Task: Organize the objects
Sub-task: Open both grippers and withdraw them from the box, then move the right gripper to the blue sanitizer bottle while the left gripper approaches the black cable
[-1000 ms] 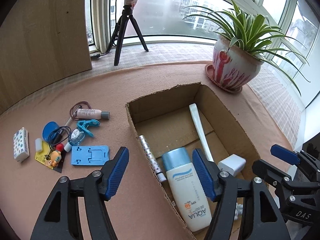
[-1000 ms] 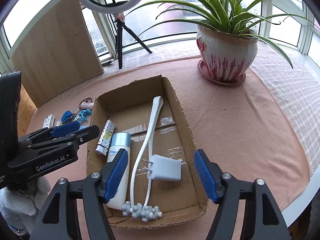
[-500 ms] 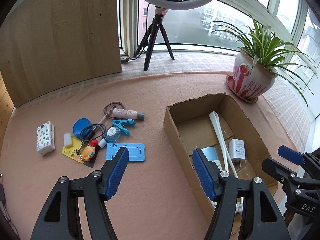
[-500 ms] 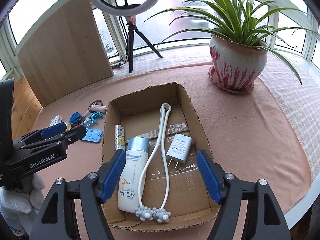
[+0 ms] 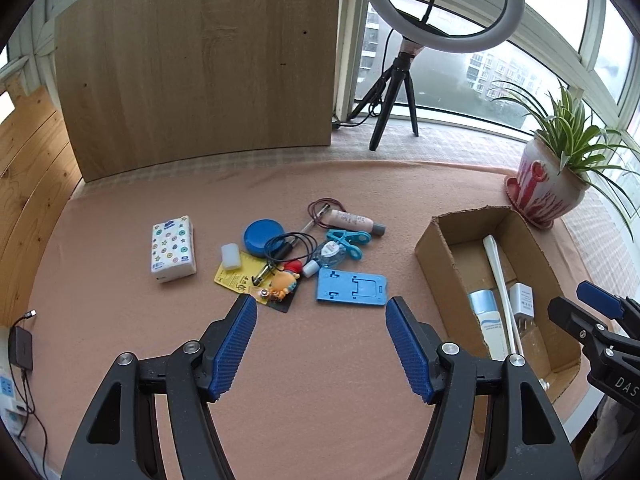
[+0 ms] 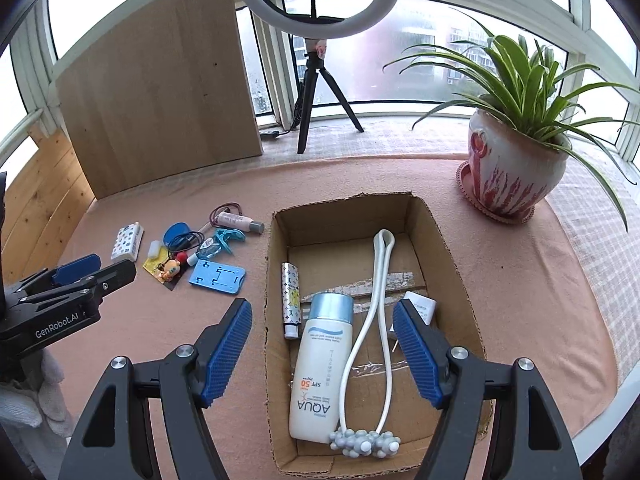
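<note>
Sorting is midway: the box (image 6: 448,248) on the counter (image 5: 320,360) already holds a sunscreen bottle (image 6: 320,368), a white massager (image 6: 372,320), a charger (image 6: 420,306) and a patterned tube (image 6: 291,300), while a loose pile waits well to its left. The left claw (image 5: 320,344) hangs over bare counter just short of the blue stand (image 5: 352,286), jaws apart and empty. The right claw (image 6: 322,354) hovers above the box, jaws apart too, gripping nothing. Next, I judge, the left claw must drop onto one pile item, likely the flat stand, which lies low and may need an edge grip. Compared with a second ago, the left claw has swung away from the box toward the pile, and the right has drawn back slightly.
</note>
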Tool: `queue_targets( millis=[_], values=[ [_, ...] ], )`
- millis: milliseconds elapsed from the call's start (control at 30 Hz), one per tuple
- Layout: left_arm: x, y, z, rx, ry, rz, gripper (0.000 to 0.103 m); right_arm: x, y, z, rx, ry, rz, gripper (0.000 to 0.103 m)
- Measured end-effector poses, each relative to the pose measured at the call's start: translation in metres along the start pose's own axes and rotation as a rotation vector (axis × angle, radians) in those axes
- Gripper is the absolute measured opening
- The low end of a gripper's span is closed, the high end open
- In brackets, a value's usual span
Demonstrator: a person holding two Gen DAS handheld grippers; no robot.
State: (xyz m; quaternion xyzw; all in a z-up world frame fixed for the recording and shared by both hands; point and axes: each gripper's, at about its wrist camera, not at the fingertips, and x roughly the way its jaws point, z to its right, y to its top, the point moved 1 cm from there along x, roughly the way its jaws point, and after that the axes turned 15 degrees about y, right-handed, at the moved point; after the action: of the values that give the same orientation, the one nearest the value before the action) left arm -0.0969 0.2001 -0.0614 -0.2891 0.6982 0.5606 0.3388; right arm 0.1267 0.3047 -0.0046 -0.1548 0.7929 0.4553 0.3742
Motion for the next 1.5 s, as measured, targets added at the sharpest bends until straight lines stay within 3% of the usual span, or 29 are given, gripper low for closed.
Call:
queue_targets(
  millis=[367,767,967,1267,1500],
  values=[
    [0.014,-0.006,-0.095,-0.064,0.037,-0.046,0.071,0.016,0.014,-0.046,-0.045,0.045,0.038,0.069],
    [0.072,0.028,-0.184,-0.101,0.039,-0.122,0.071,0.06,0.057,-0.079,-0.054,0.092,-0.034,0.069],
    [0.107,0.054,-0.19,-0.104,0.033,-0.152,0.071,0.099,0.084,-0.086,-0.036,0.132,-0.077,0.069],
    [0.161,0.078,-0.179,-0.102,0.016,-0.202,0.071,0.177,0.114,-0.079,0.019,0.119,-0.173,0.069],
    [0.185,0.094,-0.139,-0.061,-0.028,-0.196,0.071,0.229,0.13,-0.064,0.079,0.113,-0.24,0.069]
  ],
)
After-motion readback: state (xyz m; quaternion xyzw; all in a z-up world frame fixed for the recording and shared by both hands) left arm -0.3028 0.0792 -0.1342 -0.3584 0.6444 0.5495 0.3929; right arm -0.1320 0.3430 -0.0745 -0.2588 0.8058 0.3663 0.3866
